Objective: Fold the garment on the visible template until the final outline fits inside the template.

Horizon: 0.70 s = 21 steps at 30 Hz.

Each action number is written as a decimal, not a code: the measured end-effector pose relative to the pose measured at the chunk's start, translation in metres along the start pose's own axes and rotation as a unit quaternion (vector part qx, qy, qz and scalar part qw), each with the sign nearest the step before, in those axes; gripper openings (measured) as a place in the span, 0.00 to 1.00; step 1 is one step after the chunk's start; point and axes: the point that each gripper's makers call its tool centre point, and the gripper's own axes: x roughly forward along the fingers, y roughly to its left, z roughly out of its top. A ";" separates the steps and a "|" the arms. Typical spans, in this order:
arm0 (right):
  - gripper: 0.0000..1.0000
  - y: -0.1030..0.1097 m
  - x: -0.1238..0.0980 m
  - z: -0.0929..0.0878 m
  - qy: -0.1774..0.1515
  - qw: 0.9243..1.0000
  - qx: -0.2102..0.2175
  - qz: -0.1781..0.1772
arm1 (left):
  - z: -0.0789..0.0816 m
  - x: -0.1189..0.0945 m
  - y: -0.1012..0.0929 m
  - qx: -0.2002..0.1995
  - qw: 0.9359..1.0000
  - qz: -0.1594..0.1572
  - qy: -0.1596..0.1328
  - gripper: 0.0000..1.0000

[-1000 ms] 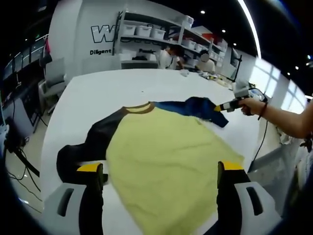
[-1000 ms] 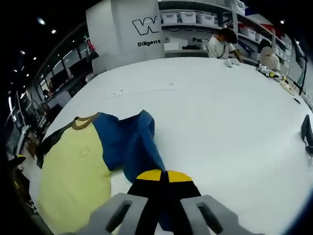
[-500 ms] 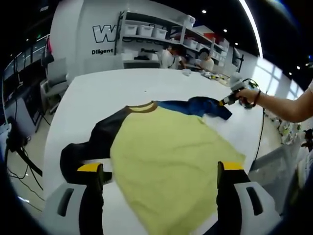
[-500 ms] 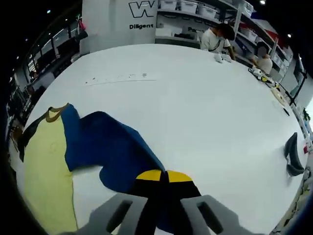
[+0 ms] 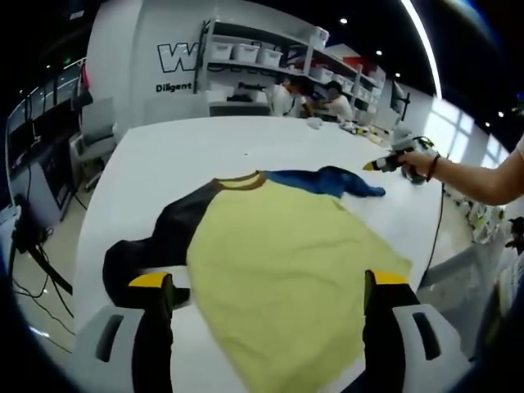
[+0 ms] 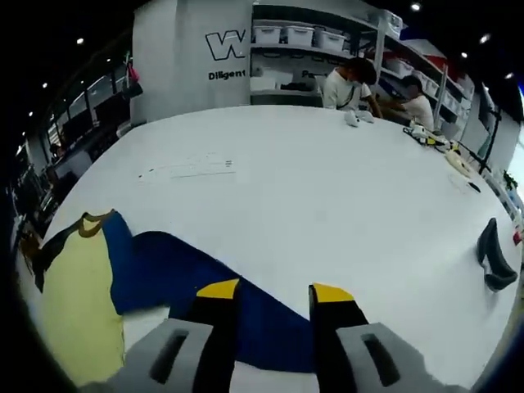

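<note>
A shirt with a pale yellow body [image 5: 278, 270] and a brown collar [image 5: 239, 179] lies face-up on the white table [image 5: 188, 147]. Its black sleeve [image 5: 151, 241] trails toward the table's near left edge. Its blue sleeve [image 5: 332, 180] stretches out to the right. My left gripper [image 5: 268, 282] hovers open over the shirt's lower half, holding nothing. My right gripper [image 6: 274, 293] stands open just above the blue sleeve [image 6: 188, 274], nothing between its jaws; it shows as the right gripper [image 5: 383, 164] in a person's hand [image 5: 417, 164]. Faint template marks [image 6: 188, 169] lie further up the table.
A black curved object [image 6: 491, 255] lies near the table's far right edge. Shelves with white bins [image 5: 246, 53] and two seated people [image 6: 348, 82] are behind the table. A chair [image 5: 92, 131] stands left of the table. Small items [image 6: 434, 135] lie at the far end.
My right gripper has opened and let go of the blue sleeve, which now lies flatter and stretched out on the table. The left gripper has stayed where it was.
</note>
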 end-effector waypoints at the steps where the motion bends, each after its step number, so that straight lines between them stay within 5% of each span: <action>1: 0.32 -0.002 0.001 -0.002 0.002 1.000 0.002 -0.003 | 0.001 0.000 -0.001 0.000 1.000 -0.001 0.000 0.98; 13: 0.42 -0.027 0.000 -0.066 0.049 0.995 0.067 -0.050 | 0.003 -0.006 0.001 0.001 1.000 0.006 -0.005 0.98; 20: 0.47 -0.033 0.005 -0.072 0.023 0.992 0.102 -0.068 | 0.002 -0.006 0.000 -0.003 1.000 0.009 -0.005 0.97; 21: 0.46 -0.033 0.007 -0.079 0.038 0.991 0.111 -0.066 | 0.002 -0.006 -0.001 -0.003 1.000 0.009 -0.005 0.97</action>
